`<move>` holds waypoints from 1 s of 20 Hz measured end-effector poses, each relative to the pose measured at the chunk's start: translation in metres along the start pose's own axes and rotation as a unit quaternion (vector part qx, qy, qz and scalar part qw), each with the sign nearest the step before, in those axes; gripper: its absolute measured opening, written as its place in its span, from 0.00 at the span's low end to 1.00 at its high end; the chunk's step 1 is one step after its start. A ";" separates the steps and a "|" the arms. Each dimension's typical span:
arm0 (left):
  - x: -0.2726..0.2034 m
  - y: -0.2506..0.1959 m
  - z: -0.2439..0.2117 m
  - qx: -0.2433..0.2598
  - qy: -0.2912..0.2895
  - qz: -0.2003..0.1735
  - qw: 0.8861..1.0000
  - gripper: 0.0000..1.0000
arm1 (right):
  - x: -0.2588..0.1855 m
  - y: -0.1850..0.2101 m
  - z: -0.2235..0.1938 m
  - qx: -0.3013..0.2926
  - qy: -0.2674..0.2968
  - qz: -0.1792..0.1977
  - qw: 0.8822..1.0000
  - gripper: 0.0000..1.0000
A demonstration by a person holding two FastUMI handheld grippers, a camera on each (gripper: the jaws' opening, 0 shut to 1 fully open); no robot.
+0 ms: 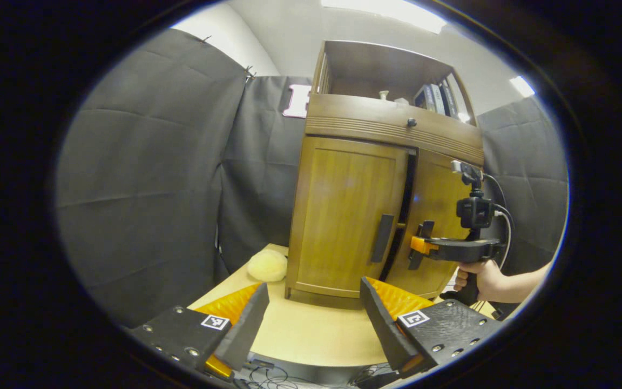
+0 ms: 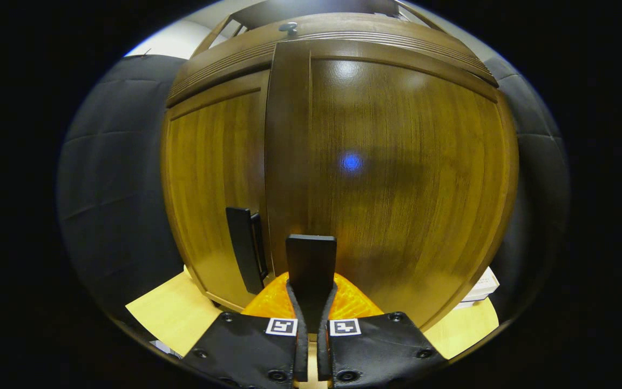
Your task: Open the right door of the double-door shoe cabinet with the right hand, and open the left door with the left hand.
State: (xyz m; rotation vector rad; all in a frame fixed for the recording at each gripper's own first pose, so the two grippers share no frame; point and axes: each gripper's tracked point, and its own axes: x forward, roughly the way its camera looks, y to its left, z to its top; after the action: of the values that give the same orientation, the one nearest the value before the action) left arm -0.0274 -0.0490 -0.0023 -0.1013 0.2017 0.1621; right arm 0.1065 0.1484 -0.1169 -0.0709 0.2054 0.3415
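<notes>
Left gripper view: left gripper (image 1: pixel 311 316) hanging wide open, empty, low in front of cabinet (image 1: pixel 367 216); left door (image 1: pixel 343 216) shut, its upright handle (image 1: pixel 382 238) ahead & slightly right of jaws. Right gripper (image 1: pixel 418 246) at right door (image 1: pixel 435 227), which is standing ajar.

Right gripper view: jaws clamping right handle (image 2: pixel 311 265), long axis vertical; right hand's nearer.

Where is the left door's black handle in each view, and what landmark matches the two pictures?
Left gripper view: the left door's handle sits right of centre, beside the door gap.
Right gripper view: it sits lower left of centre.
Shared landmark: the drawer knob above both doors.
</notes>
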 end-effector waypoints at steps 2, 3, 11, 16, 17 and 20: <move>0.000 -0.001 0.002 0.000 -0.004 -0.005 1.000 1.00 | -0.006 0.000 0.001 0.000 0.000 0.006 1.000 0.08; 0.001 -0.002 0.005 0.000 -0.007 -0.008 1.000 1.00 | -0.013 -0.001 -0.002 -0.001 0.001 0.010 1.000 0.05; 0.028 -0.024 0.009 -0.025 -0.019 -0.051 0.998 1.00 | -0.062 -0.012 -0.018 -0.003 0.005 0.020 1.000 0.08; 0.050 -0.042 0.011 -0.026 -0.018 -0.076 0.997 1.00 | -0.095 -0.026 -0.029 -0.009 0.003 0.026 1.000 0.08; 0.051 -0.047 0.011 -0.028 -0.018 -0.082 0.996 1.00 | -0.098 -0.029 -0.032 -0.007 0.004 0.026 1.000 0.08; 0.059 -0.058 0.014 -0.031 -0.017 -0.098 0.995 1.00 | -0.113 -0.038 -0.035 -0.008 0.006 0.020 1.000 0.08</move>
State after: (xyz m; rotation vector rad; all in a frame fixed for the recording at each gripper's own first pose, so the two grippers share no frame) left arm 0.0427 -0.0955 0.0041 -0.1785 0.1520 -0.0254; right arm 0.0084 0.0725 -0.1254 -0.0849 0.2159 0.3826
